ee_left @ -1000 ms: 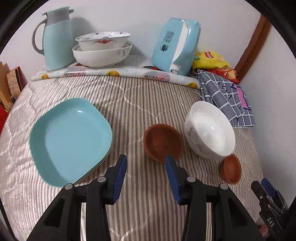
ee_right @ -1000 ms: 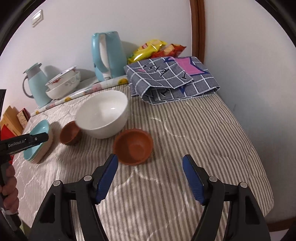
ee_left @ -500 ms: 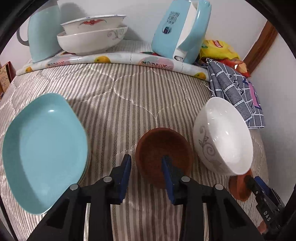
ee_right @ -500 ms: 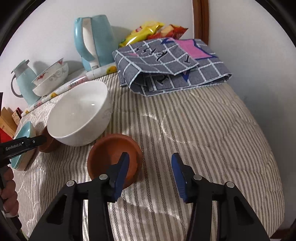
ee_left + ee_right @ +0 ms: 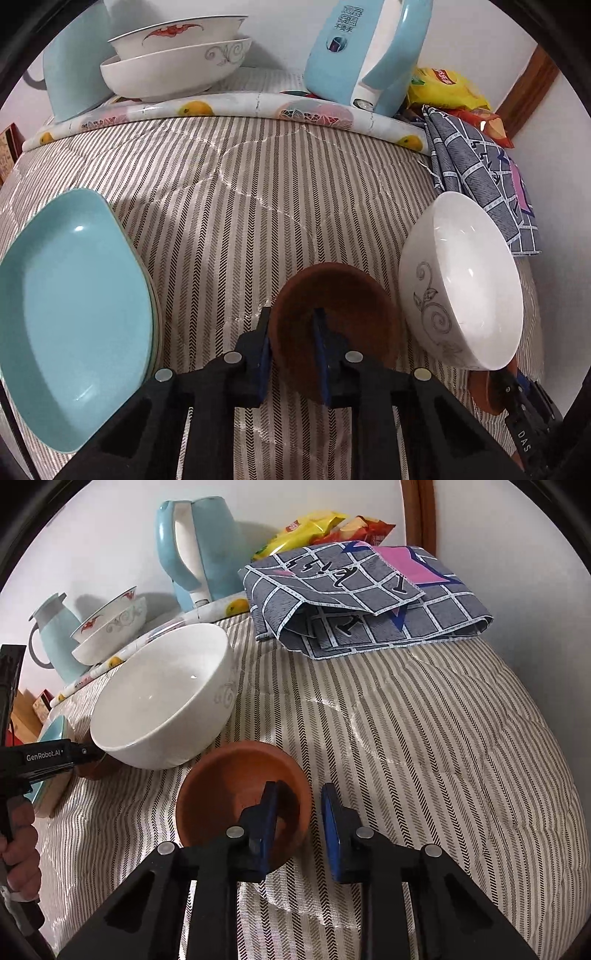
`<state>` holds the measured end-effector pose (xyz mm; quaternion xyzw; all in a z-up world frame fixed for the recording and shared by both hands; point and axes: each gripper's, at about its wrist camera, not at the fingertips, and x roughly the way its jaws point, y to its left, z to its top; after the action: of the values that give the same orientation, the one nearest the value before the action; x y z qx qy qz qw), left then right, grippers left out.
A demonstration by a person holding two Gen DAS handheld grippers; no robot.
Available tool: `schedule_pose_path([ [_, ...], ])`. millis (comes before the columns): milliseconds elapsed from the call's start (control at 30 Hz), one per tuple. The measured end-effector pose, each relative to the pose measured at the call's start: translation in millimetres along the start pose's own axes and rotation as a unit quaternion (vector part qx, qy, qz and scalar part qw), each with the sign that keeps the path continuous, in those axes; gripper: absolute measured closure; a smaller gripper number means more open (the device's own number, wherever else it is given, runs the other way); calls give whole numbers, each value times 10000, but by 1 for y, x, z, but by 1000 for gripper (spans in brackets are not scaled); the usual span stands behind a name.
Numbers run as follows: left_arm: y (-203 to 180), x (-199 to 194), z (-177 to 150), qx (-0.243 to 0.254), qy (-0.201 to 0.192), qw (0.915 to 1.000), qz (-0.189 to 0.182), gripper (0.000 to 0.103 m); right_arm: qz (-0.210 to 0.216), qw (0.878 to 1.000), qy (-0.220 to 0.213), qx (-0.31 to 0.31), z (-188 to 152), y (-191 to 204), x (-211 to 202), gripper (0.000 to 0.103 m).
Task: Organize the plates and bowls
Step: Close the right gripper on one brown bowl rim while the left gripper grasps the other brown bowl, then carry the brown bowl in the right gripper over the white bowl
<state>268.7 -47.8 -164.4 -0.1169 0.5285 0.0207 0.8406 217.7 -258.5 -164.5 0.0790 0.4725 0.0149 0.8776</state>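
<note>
Right wrist view: left tool body reads "GenRobot.AI", clamped on a brown bowl; right tool closing over another brown bowl's rim.

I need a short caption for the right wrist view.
Right gripper closing over the rim of a small brown bowl beside a white bowl.

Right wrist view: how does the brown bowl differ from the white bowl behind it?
The brown bowl is plain matte; the white bowl glossy with grey scrolls. The brown bowl is smaller and shallower than the white bowl. The right gripper straddles the brown bowl's rim, its jaws having just been closing, not yet pinching; the white bowl is ungripped. Both sit upright, empty, on striped cloth.
</note>
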Motion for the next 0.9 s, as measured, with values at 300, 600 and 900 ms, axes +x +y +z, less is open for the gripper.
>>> schedule_pose_path([
  [300, -1, -9, -4, 233, -48, 9997, -57, 93, -105, 9998, -102, 129, -4, 6, -2, 89],
  [600, -1, -26, -16, 401, -24, 9989, -236, 95, -131, 9978, -329, 558, -17, 7, -25, 95],
  [900, 7, -49, -28, 333, -82, 9990, -286, 95, -172, 9982, -336, 463, -26, 17, -45, 95],
])
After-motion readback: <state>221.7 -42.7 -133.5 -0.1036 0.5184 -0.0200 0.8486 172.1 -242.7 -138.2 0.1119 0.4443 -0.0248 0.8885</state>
